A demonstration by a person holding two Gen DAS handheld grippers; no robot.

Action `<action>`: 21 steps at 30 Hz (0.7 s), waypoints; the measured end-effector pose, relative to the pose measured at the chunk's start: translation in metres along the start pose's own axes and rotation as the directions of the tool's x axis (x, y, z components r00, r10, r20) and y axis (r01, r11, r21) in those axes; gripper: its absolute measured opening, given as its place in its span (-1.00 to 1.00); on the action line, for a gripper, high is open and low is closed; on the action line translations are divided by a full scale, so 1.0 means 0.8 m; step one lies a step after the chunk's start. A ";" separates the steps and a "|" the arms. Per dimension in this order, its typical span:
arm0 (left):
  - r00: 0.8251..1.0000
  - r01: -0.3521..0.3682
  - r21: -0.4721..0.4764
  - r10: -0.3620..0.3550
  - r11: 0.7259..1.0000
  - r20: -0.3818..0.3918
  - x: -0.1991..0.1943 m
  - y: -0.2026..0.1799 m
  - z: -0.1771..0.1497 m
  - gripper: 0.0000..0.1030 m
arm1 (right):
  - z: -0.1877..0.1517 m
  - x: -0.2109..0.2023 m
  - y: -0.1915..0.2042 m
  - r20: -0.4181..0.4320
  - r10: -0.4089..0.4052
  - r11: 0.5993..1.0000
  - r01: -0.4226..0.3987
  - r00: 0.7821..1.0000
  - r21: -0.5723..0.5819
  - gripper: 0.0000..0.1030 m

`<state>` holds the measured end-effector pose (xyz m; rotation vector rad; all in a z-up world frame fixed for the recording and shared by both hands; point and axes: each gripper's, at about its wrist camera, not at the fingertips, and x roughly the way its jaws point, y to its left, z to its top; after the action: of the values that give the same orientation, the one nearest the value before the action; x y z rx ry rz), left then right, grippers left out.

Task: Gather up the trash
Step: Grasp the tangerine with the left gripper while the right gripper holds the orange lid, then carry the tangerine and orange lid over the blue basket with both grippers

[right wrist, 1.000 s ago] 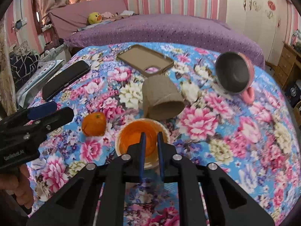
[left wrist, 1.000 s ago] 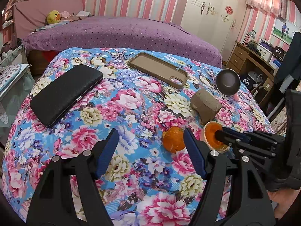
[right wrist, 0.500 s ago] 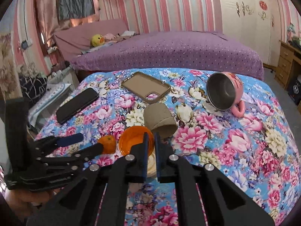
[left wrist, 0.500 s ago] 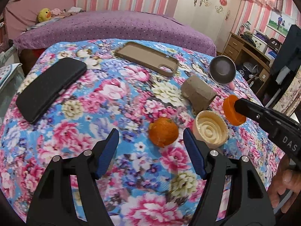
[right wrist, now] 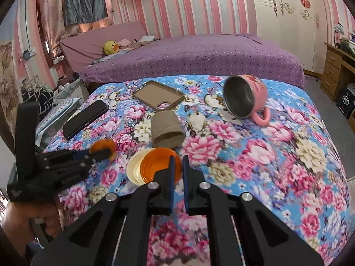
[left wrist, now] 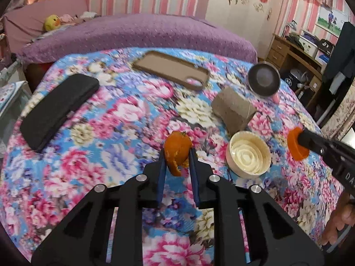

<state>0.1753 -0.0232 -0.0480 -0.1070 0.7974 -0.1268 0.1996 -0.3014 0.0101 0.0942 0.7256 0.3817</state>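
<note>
**Both grippers closed on orange scraps above the flowered table**

On the left lies a flat black phone (left wrist: pixel 58 108), well apart from everything else. Further right and toward the back sits an empty tan phone case (left wrist: pixel 170 69). A brown cardboard cup (left wrist: pixel 233 110) lies on its side near the middle, and just in front of it rests a cream round lid with ribbed rings (left wrist: pixel 248 154). Furthest right, a pink steel-lined mug (right wrist: pixel 245 96) is tipped on its side, its mouth facing the cameras.

All of this rests on a blue-and-pink floral cloth (left wrist: pixel 106 155). Behind it stands a bed with a purple dotted cover (right wrist: pixel 199 53), a yellow plush duck (right wrist: pixel 112 47) at its head, and pink striped walls. A wooden desk (left wrist: pixel 295 55) stands at the right.

The left gripper (left wrist: pixel 177 159) has its jaws drawn narrow, pinching a ragged piece of orange peel (left wrist: pixel 178 150) raised off the cloth. The right gripper (right wrist: pixel 176 161) is nearly closed, clamping the rim of a translucent orange plastic cap (right wrist: pixel 160 165), held over the cream lid.
</note>
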 end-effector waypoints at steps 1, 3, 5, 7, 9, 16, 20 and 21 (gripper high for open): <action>1.000 0.000 -0.003 0.000 1.000 0.014 -0.006 0.001 0.000 -0.64 | -0.004 -0.008 0.000 0.008 0.004 1.000 -0.004 1.000 0.002 -0.87; 0.999 0.006 -0.008 -0.005 1.000 0.054 -0.025 -0.001 0.000 -0.64 | -0.007 -0.019 0.001 0.023 0.005 1.000 -0.005 1.000 -0.010 -0.87; 0.997 0.027 0.002 -0.027 1.000 0.079 -0.043 -0.007 -0.005 -0.64 | -0.010 -0.035 0.001 0.046 0.001 1.000 0.000 0.999 -0.018 -0.87; 0.995 0.038 0.029 -0.040 0.999 0.094 -0.061 -0.019 -0.016 -0.64 | -0.013 -0.053 -0.003 0.066 0.003 1.000 -0.002 0.998 -0.021 -0.87; 0.993 0.053 0.043 -0.057 0.998 0.105 -0.074 -0.031 -0.025 -0.64 | -0.017 -0.068 -0.010 0.084 -0.002 1.000 0.003 0.996 -0.014 -0.87; 0.985 0.091 0.095 -0.104 0.991 0.140 -0.102 -0.087 -0.042 -0.64 | -0.037 -0.130 -0.037 0.147 -0.028 0.999 0.025 0.989 0.020 -0.87; 0.978 0.119 0.102 -0.134 0.988 0.161 -0.123 -0.112 -0.050 -0.64 | -0.045 -0.165 -0.051 0.182 -0.056 0.998 0.054 0.982 0.017 -0.87; 0.976 0.125 0.101 -0.141 0.987 0.167 -0.128 -0.117 -0.051 -0.64 | -0.047 -0.175 -0.056 0.189 -0.064 0.998 0.062 0.980 0.015 -0.87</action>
<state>0.0686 -0.1018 0.0094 -0.0850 0.6091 -0.2761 0.0924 -0.3966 0.0606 0.1141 0.5410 0.3040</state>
